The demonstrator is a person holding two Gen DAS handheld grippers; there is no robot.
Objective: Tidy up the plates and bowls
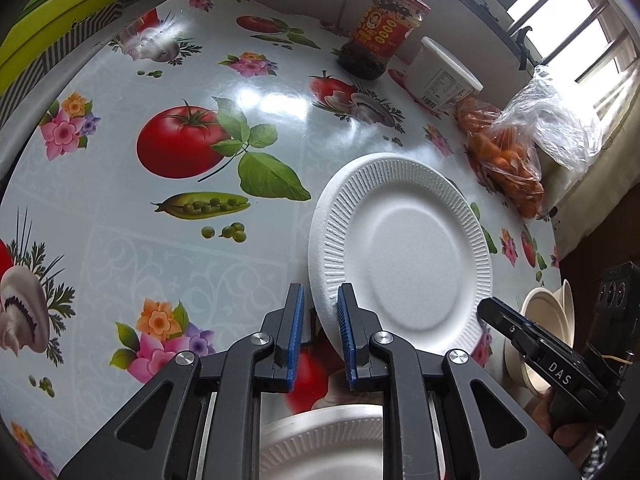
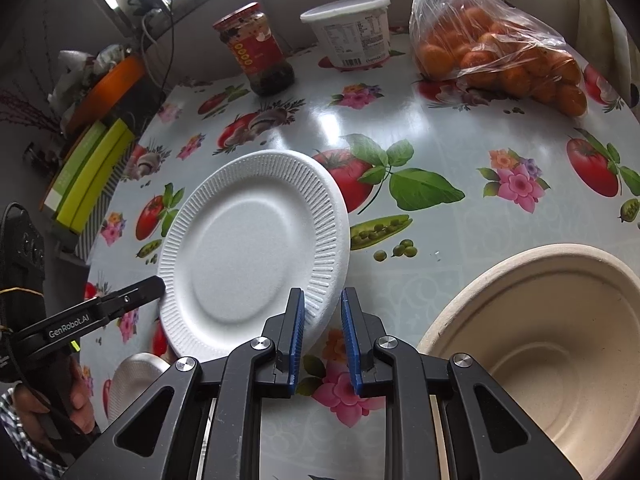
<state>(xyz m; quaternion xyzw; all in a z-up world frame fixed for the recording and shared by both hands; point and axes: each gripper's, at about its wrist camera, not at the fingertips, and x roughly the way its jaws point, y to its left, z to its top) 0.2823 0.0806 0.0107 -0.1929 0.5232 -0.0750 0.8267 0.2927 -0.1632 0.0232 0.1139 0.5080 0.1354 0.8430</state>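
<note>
White foam plate sits tilted at centre-right of the left wrist frame, its rim between the narrow-set pads of the left tool. Right tool stands nearly closed on nothing, beside a beige bowl at lower right on the table.

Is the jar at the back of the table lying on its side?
No. The jar stands upright with its lid on top, left of the white tub.
</note>
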